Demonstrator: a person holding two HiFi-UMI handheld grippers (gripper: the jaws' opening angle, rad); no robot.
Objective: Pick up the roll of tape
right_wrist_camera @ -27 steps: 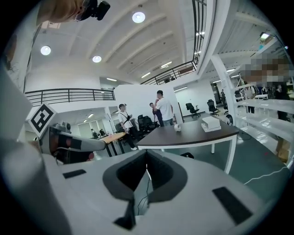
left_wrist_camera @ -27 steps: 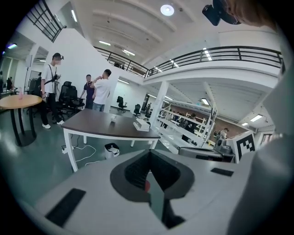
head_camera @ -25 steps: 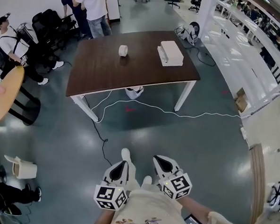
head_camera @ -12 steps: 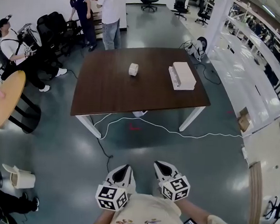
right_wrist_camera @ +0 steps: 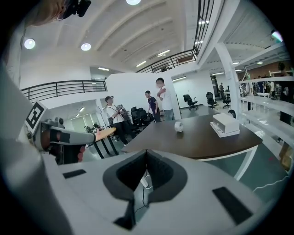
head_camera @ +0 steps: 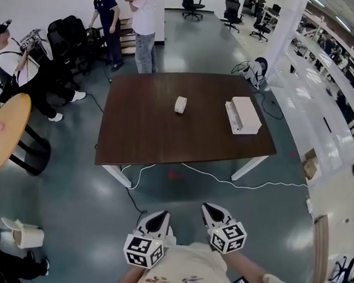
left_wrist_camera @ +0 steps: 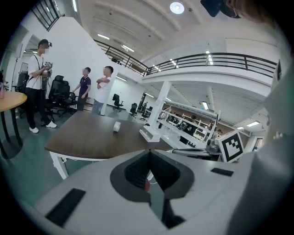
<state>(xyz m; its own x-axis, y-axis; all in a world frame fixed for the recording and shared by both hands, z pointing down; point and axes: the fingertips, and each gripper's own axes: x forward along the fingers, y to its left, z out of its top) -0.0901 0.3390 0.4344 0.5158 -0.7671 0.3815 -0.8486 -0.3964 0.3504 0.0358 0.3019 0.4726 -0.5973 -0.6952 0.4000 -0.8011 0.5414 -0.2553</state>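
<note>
The roll of tape is small and whitish and stands on edge near the middle of a dark brown table, far ahead of both grippers. It also shows small in the left gripper view, roll of tape, and in the right gripper view, roll of tape. My left gripper and right gripper are held side by side over the floor, short of the table's near edge. Both are shut with nothing between the jaws, as seen on the left gripper and the right gripper.
A white box lies on the table to the right of the tape. A white cable runs over the floor under the table's near edge. People and black chairs stand at the back left, a round orange table at left, shelving at right.
The table with tape and box has drawn nearer and lower in the head view as the person walks toward it. Both grippers stay shut, side by side.
</note>
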